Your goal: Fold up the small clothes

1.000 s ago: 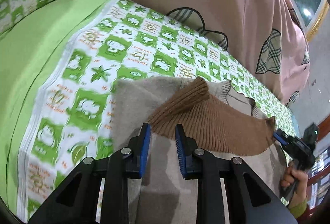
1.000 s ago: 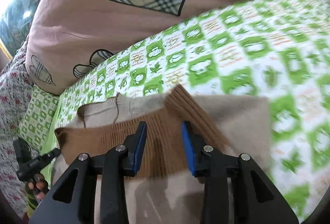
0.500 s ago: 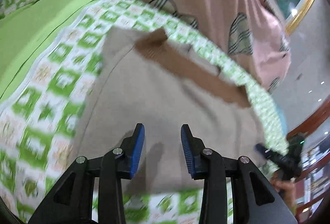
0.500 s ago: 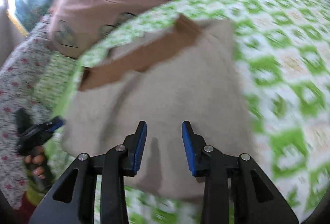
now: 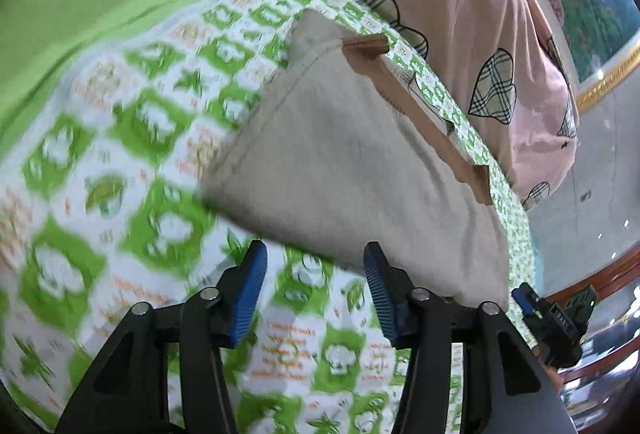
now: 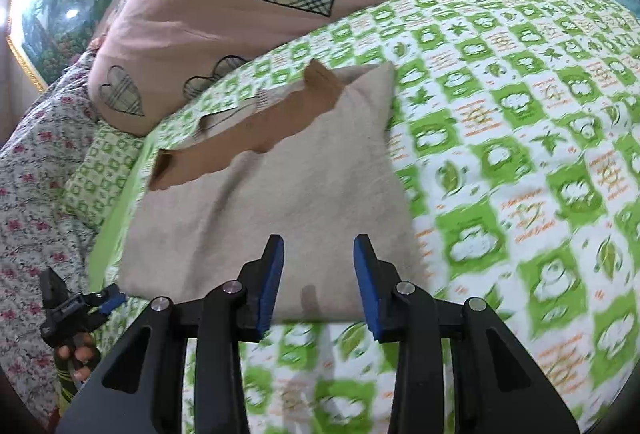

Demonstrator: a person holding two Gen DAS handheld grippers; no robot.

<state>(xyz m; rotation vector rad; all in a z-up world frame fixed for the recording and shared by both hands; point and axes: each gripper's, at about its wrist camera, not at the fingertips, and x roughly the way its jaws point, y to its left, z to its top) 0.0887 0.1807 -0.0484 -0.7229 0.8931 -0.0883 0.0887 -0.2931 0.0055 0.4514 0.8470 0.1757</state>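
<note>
The beige sweater [image 6: 276, 202] lies flat on the bed [image 6: 540, 138], its brown ribbed hem [image 6: 256, 132] now at the far edge, towards the pink heart-print quilt [image 6: 248, 6] — a second ago that hem sat right at our claws, so we have carried it over and laid it down, and one fold looks done. Since then both claws have pulled back to the near edge. The left claw [image 5: 314, 298] hangs over the green-checked sheet just short of the sweater's near corner, its jaws opening with nothing between them. The right claw [image 6: 318, 284] stands partly open above the near folded edge, blue pads clear of the cloth, gripping nothing. We judge the garment a tidy rectangle that wants either another fold across or a smoothing — the brown band sits a little crooked, so the next grasp should take both layers.
</note>
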